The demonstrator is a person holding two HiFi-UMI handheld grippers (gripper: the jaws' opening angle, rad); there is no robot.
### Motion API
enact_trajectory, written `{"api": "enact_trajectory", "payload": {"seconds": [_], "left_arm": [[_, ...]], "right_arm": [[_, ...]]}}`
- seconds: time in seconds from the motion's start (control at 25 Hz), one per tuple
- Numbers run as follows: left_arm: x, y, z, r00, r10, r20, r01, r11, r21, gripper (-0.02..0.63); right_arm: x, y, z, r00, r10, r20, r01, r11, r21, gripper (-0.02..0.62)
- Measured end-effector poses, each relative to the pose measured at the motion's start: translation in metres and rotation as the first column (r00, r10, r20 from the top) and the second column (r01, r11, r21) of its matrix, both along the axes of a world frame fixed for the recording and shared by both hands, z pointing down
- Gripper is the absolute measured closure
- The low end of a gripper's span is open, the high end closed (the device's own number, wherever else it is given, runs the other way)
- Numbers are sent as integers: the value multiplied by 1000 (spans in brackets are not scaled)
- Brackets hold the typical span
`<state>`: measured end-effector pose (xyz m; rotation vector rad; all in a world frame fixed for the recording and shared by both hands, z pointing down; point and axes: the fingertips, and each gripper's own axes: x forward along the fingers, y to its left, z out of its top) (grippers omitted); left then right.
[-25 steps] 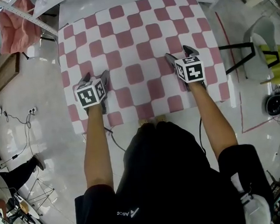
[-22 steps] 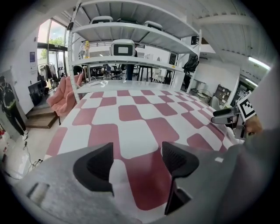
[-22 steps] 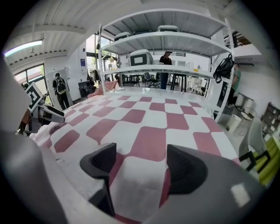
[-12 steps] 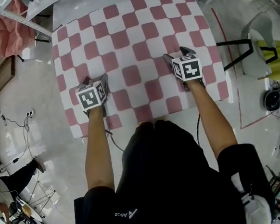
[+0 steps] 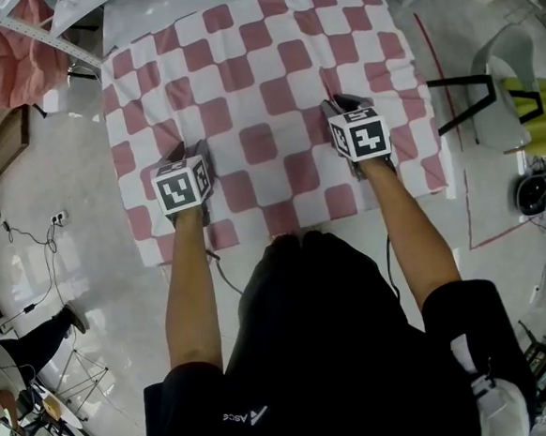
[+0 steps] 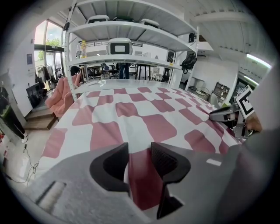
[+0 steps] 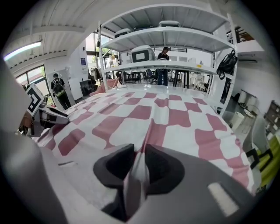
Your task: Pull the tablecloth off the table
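Observation:
A pink-and-white checkered tablecloth (image 5: 252,73) covers the table, and its near edge hangs toward me. My left gripper (image 5: 185,155) rests on the cloth near the front left. In the left gripper view its jaws (image 6: 139,153) are closing, and a dark red fold of tablecloth (image 6: 144,109) fills the gap between the pads. At the front right, my right gripper (image 5: 342,105) is closing too. The right gripper view shows its jaws (image 7: 139,159) pinching a raised ridge of tablecloth (image 7: 175,113), with creases running away from them.
A tall white shelving rack (image 6: 127,26) stands past the table's far end. A pink cloth (image 5: 15,54) hangs at the back left. A white chair (image 5: 510,62) and red floor tape (image 5: 448,105) lie to the right. Cables (image 5: 29,231) trail on the left floor.
Both grippers' jaws have closed in from wide open onto the cloth. Creases have formed in the tablecloth at each gripper, most clearly at the right one.

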<state>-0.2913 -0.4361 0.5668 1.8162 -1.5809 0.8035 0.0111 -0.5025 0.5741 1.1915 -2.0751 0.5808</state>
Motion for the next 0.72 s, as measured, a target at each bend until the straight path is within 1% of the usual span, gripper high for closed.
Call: {"api": "enact_trajectory", "payload": {"seconds": [0.16, 0.28, 0.36, 0.48, 0.6, 0.72], "left_arm": [[2, 1, -1, 1000, 8, 6, -8, 1000, 0, 492], [4, 1, -1, 999, 25, 25, -25, 1000, 0, 540], [5, 3, -1, 999, 25, 24, -25, 1000, 10, 569], [6, 8, -1, 1000, 6, -9, -5, 999, 36, 591], [10, 14, -8, 999, 0, -52, 3, 998, 70, 592], [14, 22, -22, 995, 2, -98, 10, 992, 124, 592]], "right_arm": [[-7, 2, -1, 1000, 6, 0, -6, 1000, -16, 580], [-10, 4, -1, 1000, 10, 7, -10, 1000, -20, 588], [-12, 7, -1, 1000, 7, 17, -6, 1000, -25, 589], [-16, 14, -2, 999, -1, 54, 4, 999, -45, 589], [-16, 23, -7, 992, 4, 125, 3, 998, -57, 589], [-16, 34, -18, 981, 2, 192, 7, 999, -45, 589]]}}
